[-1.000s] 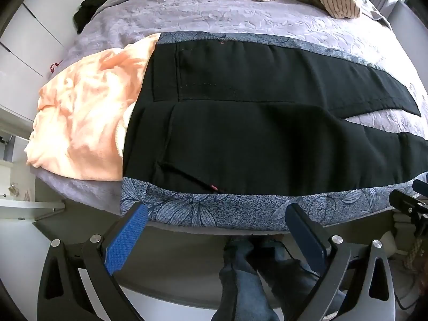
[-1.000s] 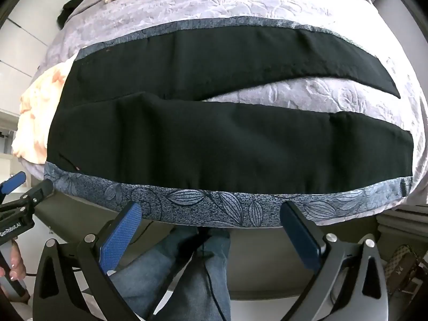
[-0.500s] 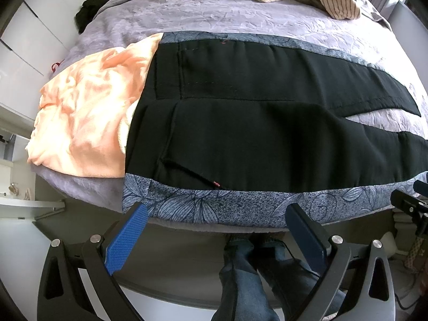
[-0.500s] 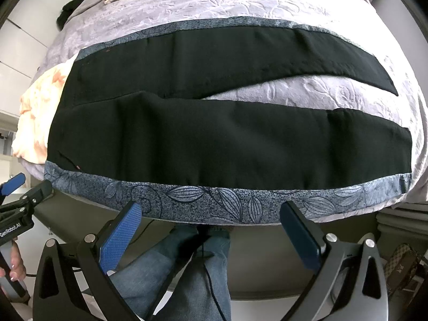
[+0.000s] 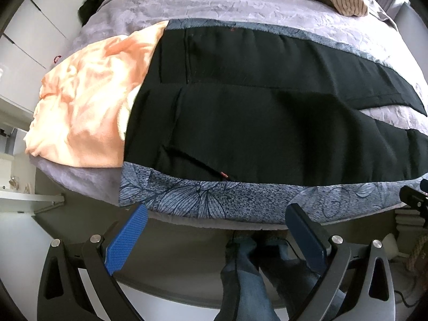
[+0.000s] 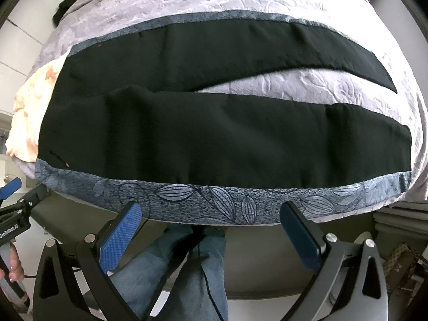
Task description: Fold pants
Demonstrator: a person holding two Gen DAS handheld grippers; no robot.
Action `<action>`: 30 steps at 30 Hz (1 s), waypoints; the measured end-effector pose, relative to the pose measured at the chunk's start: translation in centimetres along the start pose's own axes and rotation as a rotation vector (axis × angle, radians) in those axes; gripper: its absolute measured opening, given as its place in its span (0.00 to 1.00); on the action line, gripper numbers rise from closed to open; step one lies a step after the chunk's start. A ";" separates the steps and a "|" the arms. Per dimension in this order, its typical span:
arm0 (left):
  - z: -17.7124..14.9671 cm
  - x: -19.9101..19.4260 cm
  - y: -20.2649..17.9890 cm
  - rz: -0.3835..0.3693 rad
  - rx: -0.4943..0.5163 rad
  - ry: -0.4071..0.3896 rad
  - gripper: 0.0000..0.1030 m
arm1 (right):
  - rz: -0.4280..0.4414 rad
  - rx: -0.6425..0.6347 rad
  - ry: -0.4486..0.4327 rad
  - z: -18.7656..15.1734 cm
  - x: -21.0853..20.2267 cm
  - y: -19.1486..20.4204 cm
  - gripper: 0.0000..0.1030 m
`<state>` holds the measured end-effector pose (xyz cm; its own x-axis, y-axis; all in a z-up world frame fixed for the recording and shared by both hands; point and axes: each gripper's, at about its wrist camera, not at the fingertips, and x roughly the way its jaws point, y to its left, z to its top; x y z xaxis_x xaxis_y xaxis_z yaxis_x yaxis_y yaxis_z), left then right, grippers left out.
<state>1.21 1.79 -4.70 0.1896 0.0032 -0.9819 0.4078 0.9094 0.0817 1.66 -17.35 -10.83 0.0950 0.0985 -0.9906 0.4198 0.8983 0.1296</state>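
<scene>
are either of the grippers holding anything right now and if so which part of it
Nothing is held. The left gripper and right gripper are both open, short of the bed edge, with the black pants lying flat and ungrasped.

black-framed left tool point(image 5: 216, 235) and right tool point(image 6: 211, 232), blue textured pads, silver screws; blue jeans point(image 6: 198, 272) below.
</scene>
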 end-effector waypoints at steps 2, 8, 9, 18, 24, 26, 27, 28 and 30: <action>0.0 1.0 0.0 0.003 -0.004 0.006 1.00 | -0.004 0.006 0.010 0.1 0.7 -0.2 1.00; -0.1 3.6 0.3 -0.015 -0.029 0.022 1.00 | -0.016 0.016 0.082 0.2 2.8 -0.5 1.00; -0.1 3.8 0.3 -0.018 -0.032 0.020 1.00 | -0.017 0.016 0.078 0.2 3.1 -0.5 1.00; 0.1 4.4 1.2 -0.089 -0.069 -0.029 1.00 | 0.108 0.081 0.025 1.3 5.4 -1.7 1.00; -1.5 5.5 5.1 -0.367 -0.200 -0.046 1.00 | 0.691 0.276 0.048 -0.7 8.0 -6.3 0.97; -2.5 7.0 6.1 -0.417 -0.234 -0.011 1.00 | 0.790 0.336 0.089 -2.0 9.8 -7.5 0.79; -2.9 7.6 6.3 -0.444 -0.249 0.007 1.00 | 0.813 0.366 0.104 -2.6 10.7 -8.0 0.75; -3.2 8.4 6.5 -0.484 -0.266 0.029 1.00 | 0.825 0.390 0.112 -3.2 11.5 -8.5 0.74; -3.7 9.0 6.1 -0.522 -0.279 0.049 1.00 | 0.853 0.437 0.139 -3.8 12.3 -9.0 0.74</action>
<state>2.07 8.94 -13.69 -0.0173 -0.4603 -0.8876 0.1842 0.8711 -0.4553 -4.44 -22.61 -24.40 0.4274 0.7185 -0.5487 0.5604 0.2656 0.7844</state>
